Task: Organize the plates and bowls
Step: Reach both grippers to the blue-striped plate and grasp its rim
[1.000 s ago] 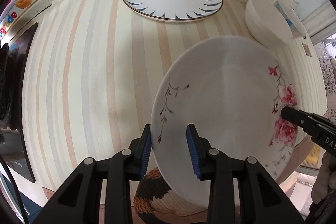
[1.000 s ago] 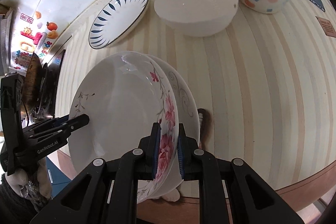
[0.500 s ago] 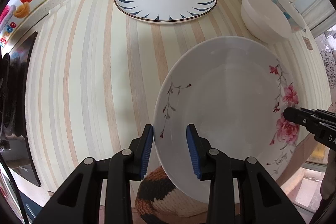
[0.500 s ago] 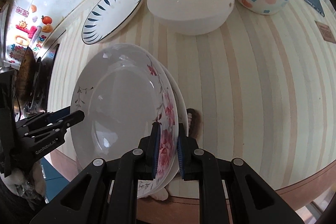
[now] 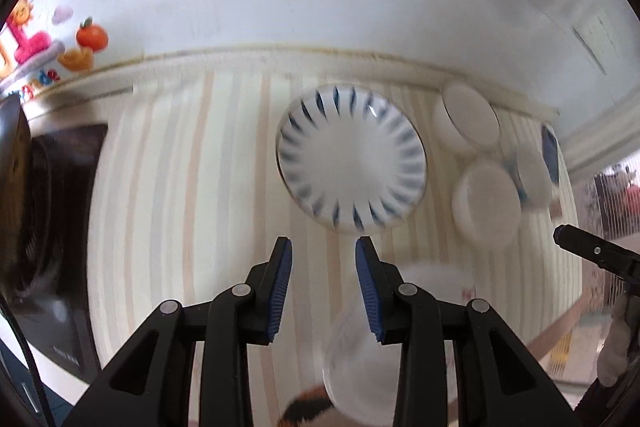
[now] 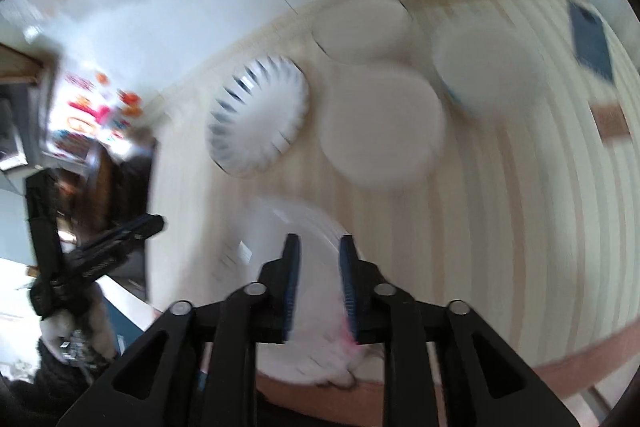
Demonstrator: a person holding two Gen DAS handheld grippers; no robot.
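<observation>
right gripper (image 6: 318, 247) opening above the floral plate (image 6: 276, 251), left gripper (image 5: 323, 255) empty.

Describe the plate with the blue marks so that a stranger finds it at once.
Look at the striped counter, near the wall. The plate lies flat beside three white bowls. Only it has dark blue strokes all around its rim.
</observation>
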